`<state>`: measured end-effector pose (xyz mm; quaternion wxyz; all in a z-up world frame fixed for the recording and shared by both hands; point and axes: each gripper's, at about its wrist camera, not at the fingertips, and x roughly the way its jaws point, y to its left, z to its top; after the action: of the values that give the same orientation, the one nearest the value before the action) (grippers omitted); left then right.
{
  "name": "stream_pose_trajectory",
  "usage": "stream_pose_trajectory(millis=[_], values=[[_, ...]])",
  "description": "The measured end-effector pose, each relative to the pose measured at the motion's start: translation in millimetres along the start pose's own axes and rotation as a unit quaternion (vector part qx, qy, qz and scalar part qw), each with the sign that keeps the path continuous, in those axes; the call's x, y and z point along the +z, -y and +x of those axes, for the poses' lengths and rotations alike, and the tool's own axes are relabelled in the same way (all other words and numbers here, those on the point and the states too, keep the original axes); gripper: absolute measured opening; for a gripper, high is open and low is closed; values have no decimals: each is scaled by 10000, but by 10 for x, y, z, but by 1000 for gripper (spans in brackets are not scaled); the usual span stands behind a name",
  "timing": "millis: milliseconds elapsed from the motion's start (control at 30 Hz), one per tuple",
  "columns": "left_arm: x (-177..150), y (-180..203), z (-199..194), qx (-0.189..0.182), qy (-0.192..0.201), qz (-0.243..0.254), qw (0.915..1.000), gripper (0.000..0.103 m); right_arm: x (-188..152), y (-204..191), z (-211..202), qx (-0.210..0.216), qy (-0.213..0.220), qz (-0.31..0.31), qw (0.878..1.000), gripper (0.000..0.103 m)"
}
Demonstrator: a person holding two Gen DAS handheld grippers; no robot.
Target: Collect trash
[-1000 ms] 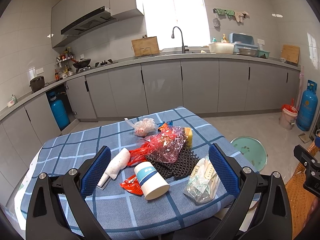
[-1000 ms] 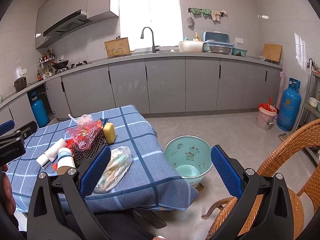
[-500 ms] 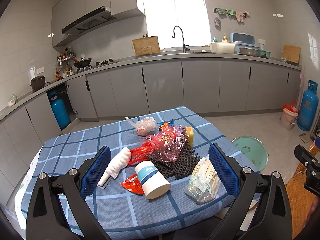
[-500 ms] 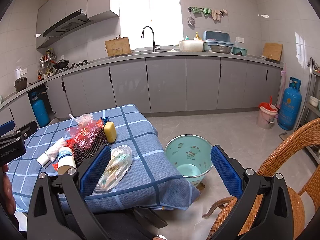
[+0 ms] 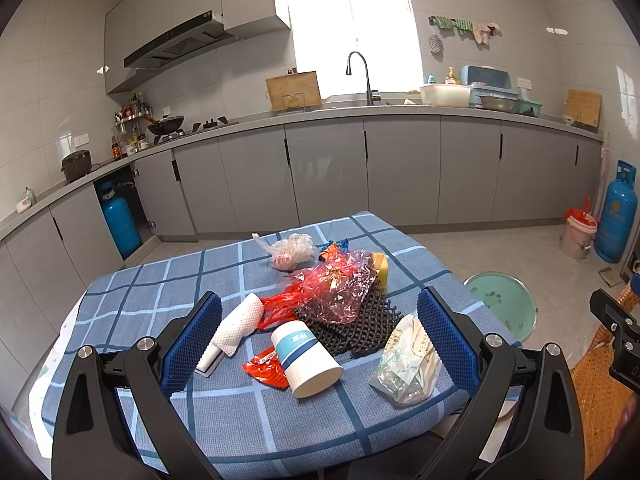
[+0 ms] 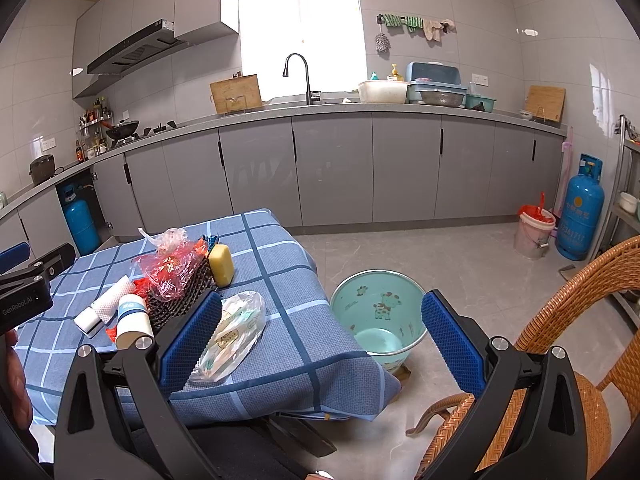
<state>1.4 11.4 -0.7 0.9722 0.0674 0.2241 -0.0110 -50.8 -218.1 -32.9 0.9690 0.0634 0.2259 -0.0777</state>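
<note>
Trash lies in a heap on the blue checked tablecloth: a paper cup on its side, a rolled white tissue, a red wrapper, a crumpled red-and-clear plastic bag, a black mesh mat, a yellow sponge and a clear bag of wrappers. My left gripper hovers open above the table's near edge, facing the cup. My right gripper is open too, between the clear bag and the green basin on the floor.
A wicker chair stands at the right. A white bucket with red liner and a blue gas cylinder sit by the far cabinets. A second small plastic bag lies at the table's far side.
Both views have shifted only slightly; the trash lies as before and both grippers stay open.
</note>
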Motion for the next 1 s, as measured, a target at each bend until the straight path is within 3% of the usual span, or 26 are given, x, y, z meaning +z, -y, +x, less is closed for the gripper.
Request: stream_pose_trajectory(millis=[700,833,1000], values=[[-9,-12,9,6,-7,13,10000,96,-5,-44,34,33,-18,19,10000,98],[-57,-146,97,177,-84,-26,9998,97,-6,-102,121,90,-25,30,10000,98],[-205,-561,356,662,-397,-260,9967,96,-78,-174,364,146,-158,49,9998,98]])
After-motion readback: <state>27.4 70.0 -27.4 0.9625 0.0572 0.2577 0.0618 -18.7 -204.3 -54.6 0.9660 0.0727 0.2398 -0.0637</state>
